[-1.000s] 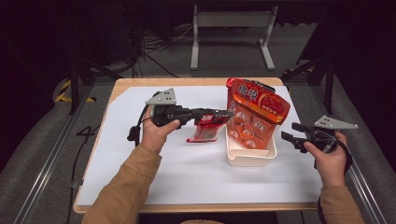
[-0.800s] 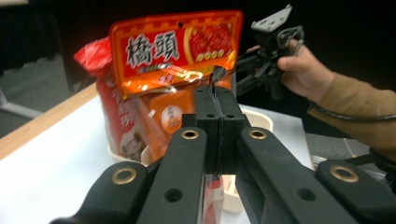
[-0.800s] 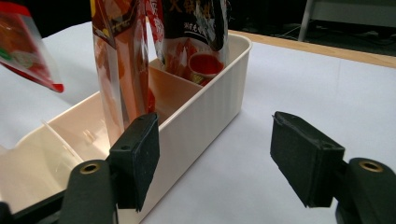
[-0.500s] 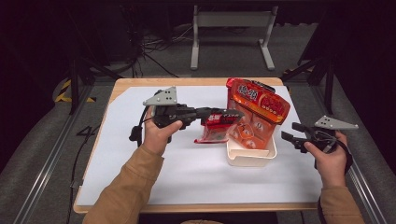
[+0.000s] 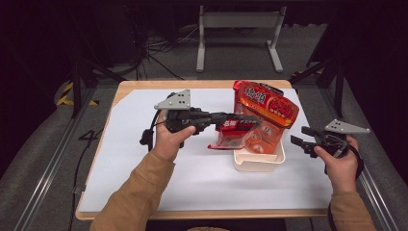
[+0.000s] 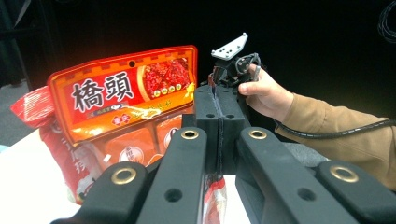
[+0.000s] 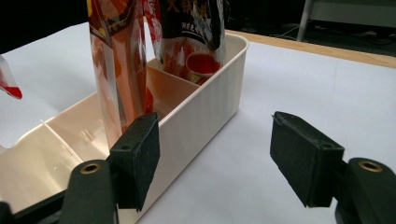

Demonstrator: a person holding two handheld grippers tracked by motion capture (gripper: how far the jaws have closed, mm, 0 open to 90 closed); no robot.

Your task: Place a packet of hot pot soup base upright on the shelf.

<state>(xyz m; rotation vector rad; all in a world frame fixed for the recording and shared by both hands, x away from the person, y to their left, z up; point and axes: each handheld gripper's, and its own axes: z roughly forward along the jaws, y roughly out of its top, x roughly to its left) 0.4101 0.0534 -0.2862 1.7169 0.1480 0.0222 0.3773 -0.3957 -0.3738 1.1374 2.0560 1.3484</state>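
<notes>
We read this as the carrying step of packing snack bags into the cream bin (image 5: 260, 161): our left gripper (image 5: 240, 122), jaws pressed together on the top edge of a small red packet (image 5: 231, 137), holds it in the air just at nine o'clock of the bin, above the white table cover (image 5: 144, 144). In the left gripper view the packet's crimped edge (image 6: 214, 196) shows pinched between the black jaws. Our right gripper (image 5: 300, 142) waits at three o'clock of the bin, jaws spread and holding nothing. The next move, as we judge it, calls for bringing the packet over the bin's near, free compartment, tipping it upright and lowering it in before letting go. The bin is divided by thin walls; a large orange-red pouch (image 5: 264, 103) stands upright in its twelve o'clock end, with another clear-fronted bag (image 7: 119, 70) standing just before it, while the six o'clock compartment (image 7: 28, 163) looks bare.
</notes>
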